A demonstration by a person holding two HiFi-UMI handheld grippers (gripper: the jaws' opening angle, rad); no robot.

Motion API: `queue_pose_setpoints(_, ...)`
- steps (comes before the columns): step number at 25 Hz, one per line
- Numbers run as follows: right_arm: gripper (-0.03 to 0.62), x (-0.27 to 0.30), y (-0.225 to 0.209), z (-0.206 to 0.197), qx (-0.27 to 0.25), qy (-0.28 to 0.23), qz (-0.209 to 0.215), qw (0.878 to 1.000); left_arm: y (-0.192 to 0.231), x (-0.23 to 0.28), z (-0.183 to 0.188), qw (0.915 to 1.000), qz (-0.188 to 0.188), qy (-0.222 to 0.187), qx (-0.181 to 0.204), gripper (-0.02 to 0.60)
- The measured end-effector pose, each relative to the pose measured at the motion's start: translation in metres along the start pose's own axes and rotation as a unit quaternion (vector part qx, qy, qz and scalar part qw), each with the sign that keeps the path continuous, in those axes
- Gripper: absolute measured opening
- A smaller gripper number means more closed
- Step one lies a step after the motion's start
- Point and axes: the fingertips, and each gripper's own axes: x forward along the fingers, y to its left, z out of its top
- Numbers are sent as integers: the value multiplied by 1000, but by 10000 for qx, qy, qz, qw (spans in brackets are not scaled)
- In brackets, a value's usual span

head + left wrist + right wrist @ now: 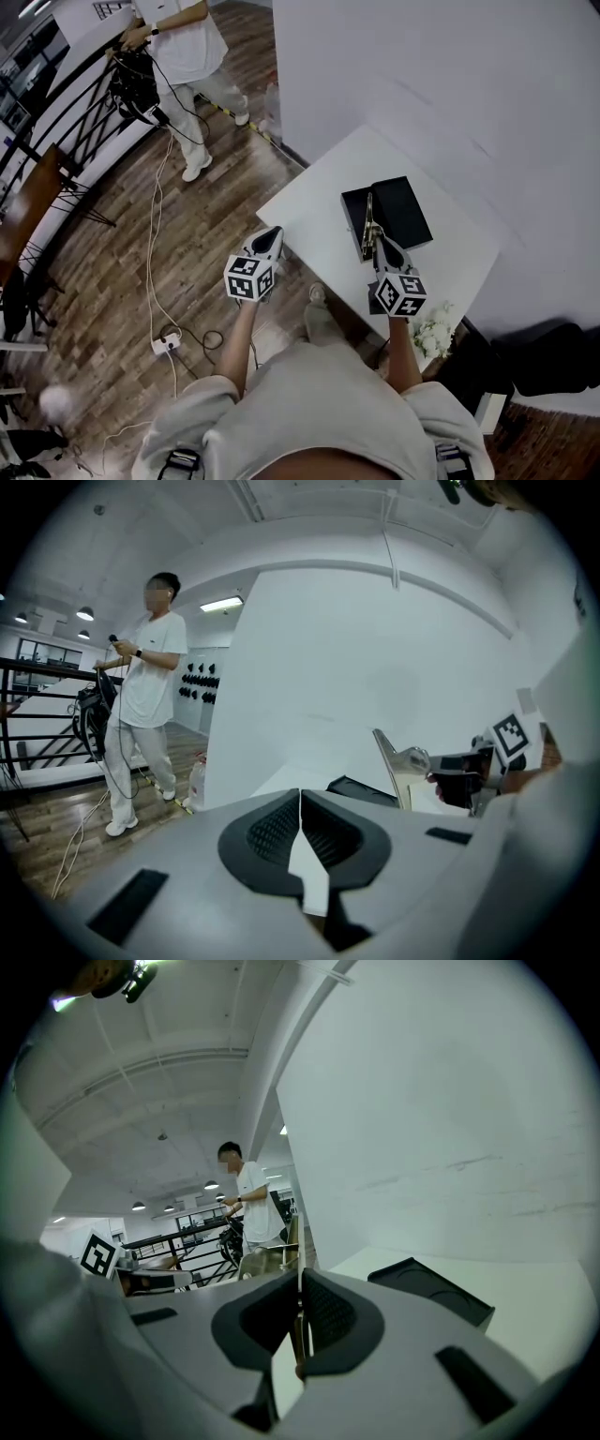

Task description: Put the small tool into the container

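A black open container (398,214) lies on the white table (314,197). My right gripper (382,244) is shut on a small metal tool (368,225), which sticks out over the container's left edge. In the right gripper view the tool's thin edge (299,1321) runs between the closed pads, and the container (431,1290) lies just right of them. My left gripper (272,234) hovers at the table's left edge, shut with nothing in it (300,797). The left gripper view shows the tool (398,761) and the container (361,791) from the side.
A person (187,56) stands by a black railing at the upper left and handles cables. A cord and a power strip (167,344) lie on the wooden floor. White flowers (433,333) sit at the table's near right corner. A white wall borders the table's far side.
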Motion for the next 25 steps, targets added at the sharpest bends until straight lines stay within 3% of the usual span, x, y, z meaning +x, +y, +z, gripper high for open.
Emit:
queue_pose_setpoints(11, 5, 74, -18, 26, -27, 39, 190, 9998, 46, 54, 24, 9996, 257, 61, -65, 11)
queue_pose_setpoints(25, 5, 133, -57, 35, 268, 170, 250, 9992, 64, 126, 43, 9988, 308, 392, -1, 12)
